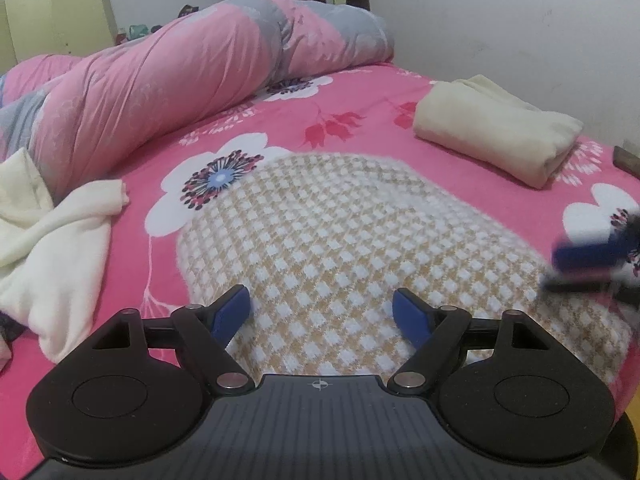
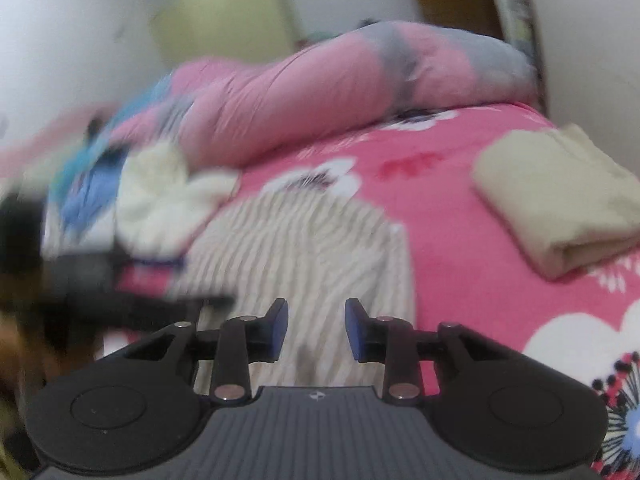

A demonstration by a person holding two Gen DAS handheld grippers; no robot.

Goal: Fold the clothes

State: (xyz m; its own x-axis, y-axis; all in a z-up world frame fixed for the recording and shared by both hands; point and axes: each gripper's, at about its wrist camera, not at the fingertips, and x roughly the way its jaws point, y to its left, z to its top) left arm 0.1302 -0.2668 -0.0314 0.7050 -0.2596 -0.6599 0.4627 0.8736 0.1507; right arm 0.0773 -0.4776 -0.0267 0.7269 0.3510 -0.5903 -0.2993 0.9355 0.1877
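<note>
Checked knit cloth (image 1: 340,248) lies right under both grippers, spread flat in a neat shape on the pink flower sheet (image 1: 360,92). Behind it sits a big rolled quilt (image 1: 180,80), then a folded cream cloth (image 1: 492,136) near the wall, then a crumpled white one (image 1: 52,248). Left gripper (image 1: 321,314) hangs with jaws wide apart, holding nothing. Right gripper (image 2: 316,330) is parted too (its view is blurry). Either another fold is due, or this piece is done; I can't say which.
</note>
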